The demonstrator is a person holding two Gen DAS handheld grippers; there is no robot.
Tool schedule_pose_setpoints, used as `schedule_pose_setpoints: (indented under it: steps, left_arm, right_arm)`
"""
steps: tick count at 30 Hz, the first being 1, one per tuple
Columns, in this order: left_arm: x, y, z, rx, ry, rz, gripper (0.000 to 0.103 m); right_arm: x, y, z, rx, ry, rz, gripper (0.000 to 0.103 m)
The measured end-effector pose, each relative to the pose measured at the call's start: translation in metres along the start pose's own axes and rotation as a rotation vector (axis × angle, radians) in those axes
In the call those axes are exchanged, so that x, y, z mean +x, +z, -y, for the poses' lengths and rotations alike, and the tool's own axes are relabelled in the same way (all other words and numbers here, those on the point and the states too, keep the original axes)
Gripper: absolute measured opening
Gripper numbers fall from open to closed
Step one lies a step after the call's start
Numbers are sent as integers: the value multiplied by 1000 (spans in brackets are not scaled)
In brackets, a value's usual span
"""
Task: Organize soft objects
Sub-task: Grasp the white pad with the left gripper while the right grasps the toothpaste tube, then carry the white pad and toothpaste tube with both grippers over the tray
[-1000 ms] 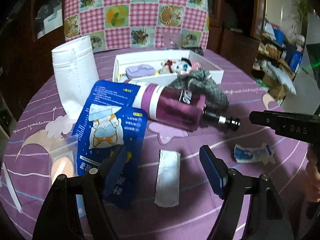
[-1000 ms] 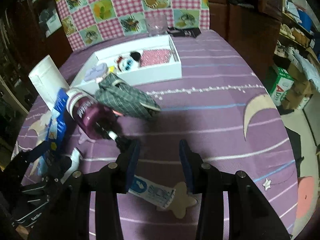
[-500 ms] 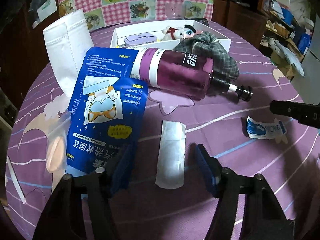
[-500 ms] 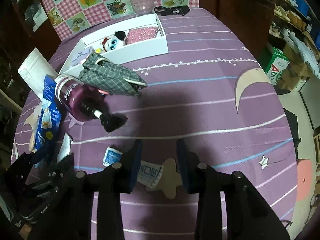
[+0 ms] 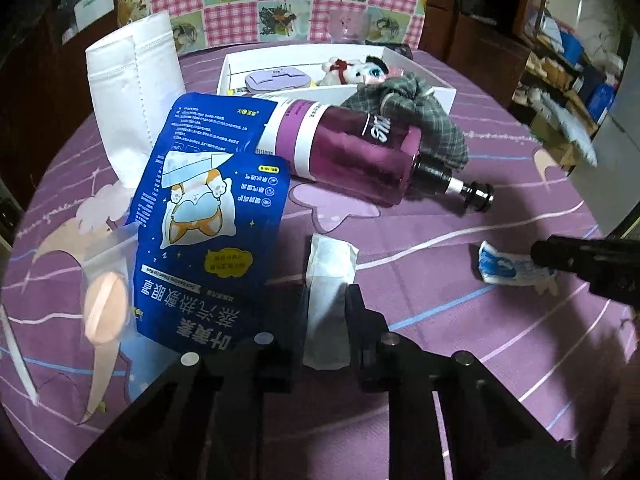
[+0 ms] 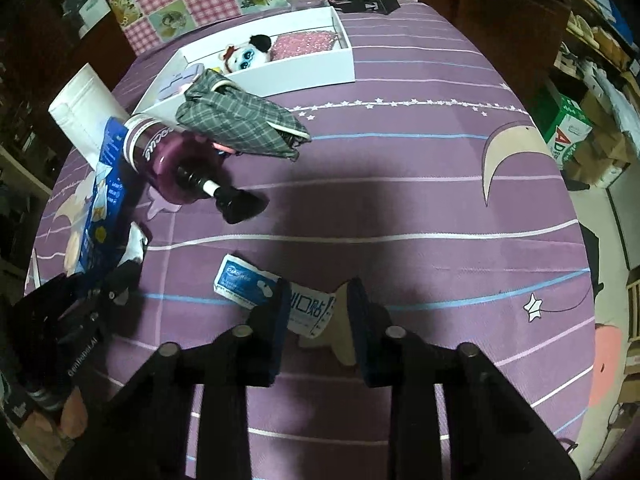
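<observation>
White sachet [image 5: 329,300] flat on the purple tablecloth [image 5: 440,272], between the closing jaws of the left gripper [image 5: 326,312], apparently pinched. Blue-and-white packet [image 6: 272,292] lies between the right gripper's [image 6: 318,312] closing, still-apart jaws. Purple bottle [image 5: 352,152] beyond.

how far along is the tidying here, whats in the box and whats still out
Done: the white box holds a plush doll, a pink pouch and a lilac case.
In hand: left gripper closing around the white sachet; right gripper closing over the blue-and-white packet.
Left: plaid cloth, blue pouch, purple bottle.
</observation>
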State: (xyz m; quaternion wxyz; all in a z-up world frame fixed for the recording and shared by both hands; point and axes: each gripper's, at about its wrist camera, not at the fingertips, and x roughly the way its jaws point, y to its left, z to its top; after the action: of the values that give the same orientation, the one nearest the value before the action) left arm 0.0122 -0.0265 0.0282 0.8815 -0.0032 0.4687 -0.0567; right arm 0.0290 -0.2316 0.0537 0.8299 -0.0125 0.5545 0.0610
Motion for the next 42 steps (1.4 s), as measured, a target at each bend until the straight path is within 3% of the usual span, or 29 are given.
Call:
schedule_pose_setpoints:
  steps: [11,16,33,42]
  left_arm:
    - [-22,2,4,11,-23,156,17]
    - [-24,2,6,19,-24,165,17]
    - [-28,3,1,-2,-36,209,17]
    - [-31,5,-4,-25,-36,232,17]
  right_arm:
    - [5,-3,-7,-33,31,-14,12]
    - [4,-2,-4,-19,54,0,6]
    - [-23,7,-3,10,201,207,4]
    - [-32,6,-12,-24,198,318,4]
